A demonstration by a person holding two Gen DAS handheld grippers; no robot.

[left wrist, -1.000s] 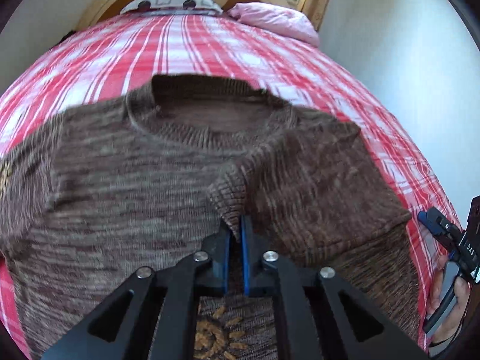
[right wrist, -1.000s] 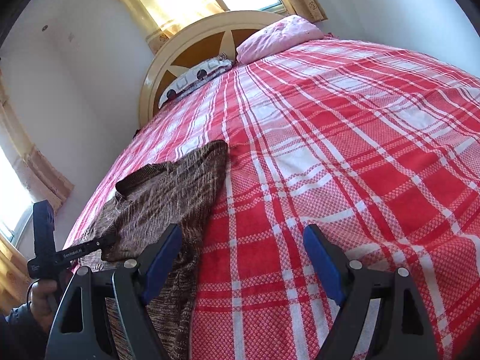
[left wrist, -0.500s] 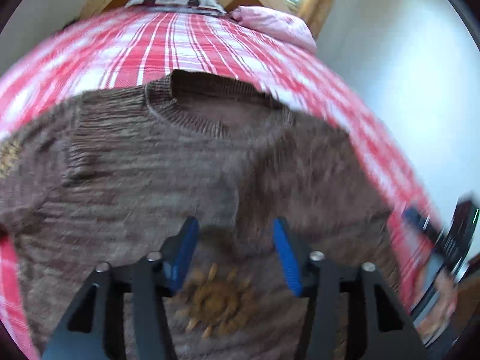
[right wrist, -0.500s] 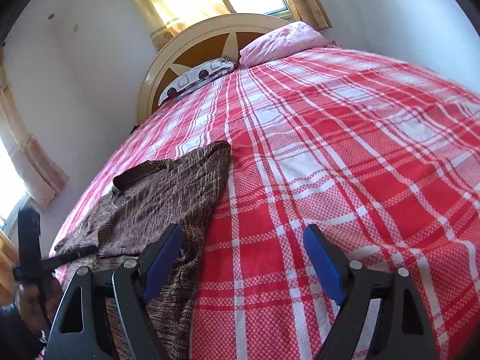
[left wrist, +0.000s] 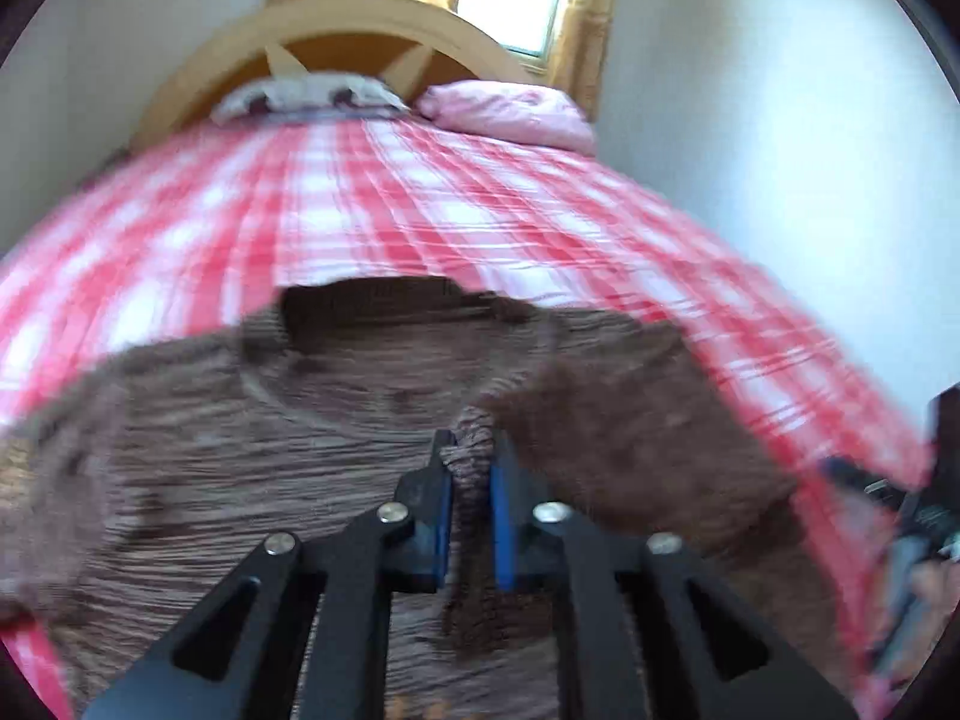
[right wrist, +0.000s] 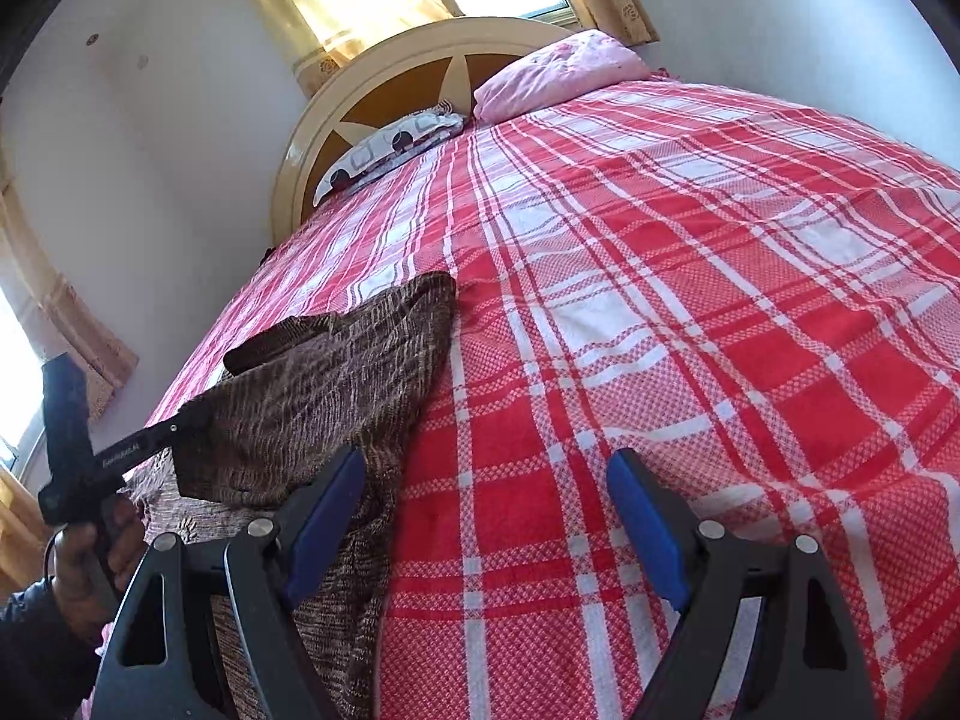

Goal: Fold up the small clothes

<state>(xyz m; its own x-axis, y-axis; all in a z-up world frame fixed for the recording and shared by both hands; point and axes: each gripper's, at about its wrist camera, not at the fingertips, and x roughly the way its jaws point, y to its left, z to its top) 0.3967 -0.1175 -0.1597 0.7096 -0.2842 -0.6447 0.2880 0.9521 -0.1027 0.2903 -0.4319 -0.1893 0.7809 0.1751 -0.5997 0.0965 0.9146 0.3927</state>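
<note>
The left gripper [left wrist: 471, 468] is sitting low in the middle of the left wrist view, and its jaws have just been closing. They are now pinching a bunched fold of the brown sweater [left wrist: 252, 456] between the blue pads [left wrist: 443, 516]. In the right wrist view that same gripper is showing at the left edge, lifting a flap of knit off the bed. The sweater is lying spread across the lower half of the left wrist view, neckline towards the headboard [left wrist: 336, 24], though the picture is blurring. The right gripper [right wrist: 486, 510] is hovering at the bottom of its own view, jaws spread wide and gripping nothing, over the red plaid bedspread [right wrist: 690, 300]. A pink pillow [right wrist: 558, 72] is resting at the upper middle, beside a patterned pillow [right wrist: 390, 147].
</note>
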